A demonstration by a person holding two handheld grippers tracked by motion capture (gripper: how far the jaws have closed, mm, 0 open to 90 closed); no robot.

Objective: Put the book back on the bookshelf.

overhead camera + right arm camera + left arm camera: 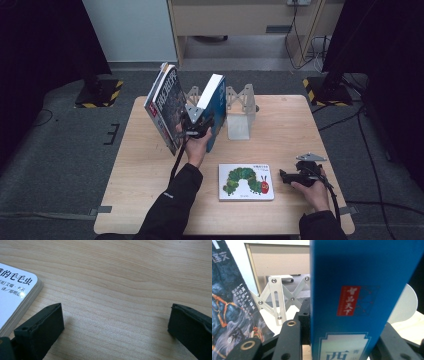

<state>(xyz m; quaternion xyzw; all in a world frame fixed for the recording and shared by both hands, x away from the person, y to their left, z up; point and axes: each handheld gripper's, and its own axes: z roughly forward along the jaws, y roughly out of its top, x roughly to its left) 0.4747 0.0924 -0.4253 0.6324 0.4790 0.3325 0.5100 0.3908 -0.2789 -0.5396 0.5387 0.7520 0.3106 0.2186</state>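
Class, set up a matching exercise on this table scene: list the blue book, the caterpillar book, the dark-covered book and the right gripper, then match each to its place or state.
Things:
1. blue book
2. caterpillar book
3. dark-covered book
4. right gripper

Places or states:
A. lying flat on the table
B. leaning tilted at the left of the white rack
C. clamped in the left gripper
D. open, low over bare wood

Pairs: 1-C, 2-A, 3-B, 4-D

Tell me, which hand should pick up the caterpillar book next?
Probably the right. The right gripper rests on the table just beside the caterpillar book, jaws open with nothing between them. The left gripper is busy, clamped on the blue book by the white rack.
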